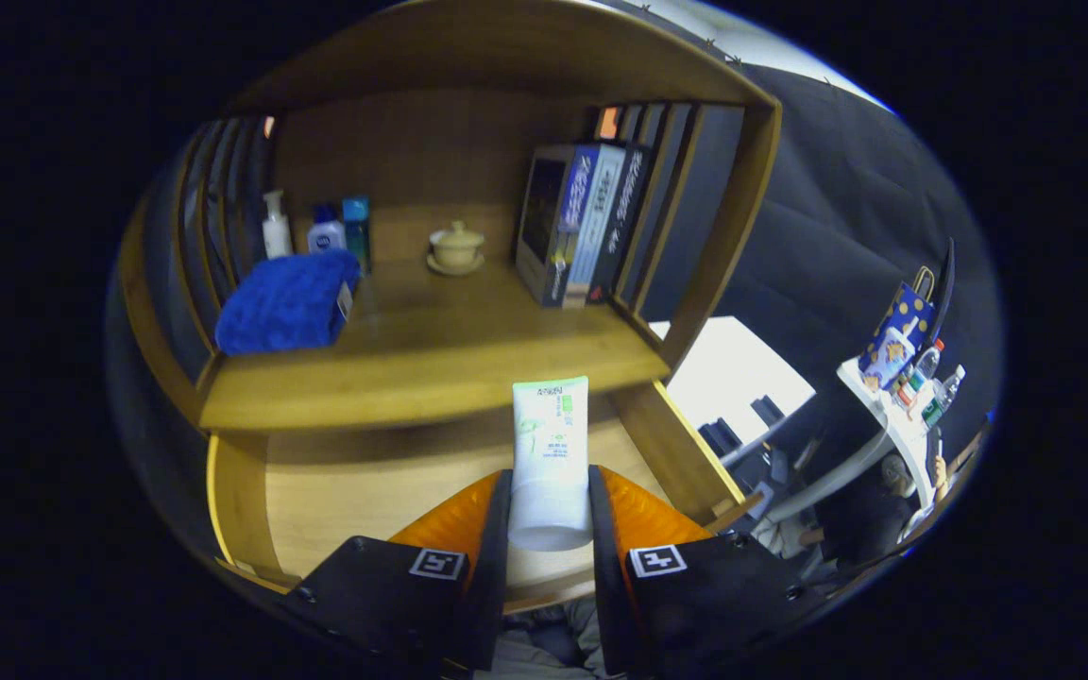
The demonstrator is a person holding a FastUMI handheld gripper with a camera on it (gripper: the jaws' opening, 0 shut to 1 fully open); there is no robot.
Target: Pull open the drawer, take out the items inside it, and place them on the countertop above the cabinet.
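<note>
The claw [550, 515] has closed its two fingers on a white squeeze tube [551, 463], one finger pressing each side of the tube's lower end, so the tube stands up between them with its flat crimped end pointing away toward the cabinet. Below and beyond the tube the drawer [336, 501] is pulled open, its pale wooden floor showing bare where I can see it; the part under the fingers is hidden, so I cannot say whether anything else is left inside.

The worktop [431, 349] above the drawer is where the tube has to go. On it sit a folded blue towel [287, 302] at the left, a white pump bottle [275, 225] and two small bottles [341, 229] behind the towel near the back panel, a lidded teacup [456, 247] on its saucer in the middle, and a row of books [582, 222] upright at the right. There is open wood in front of the teacup, between the towel and the books.

My reading: the drawer step is done, the tube is lifted out and in hand, held above the drawer with its far end about level with the worktop's front edge. What remains is carrying it forward over that edge, setting it down on the free wood, and checking the drawer for more
</note>
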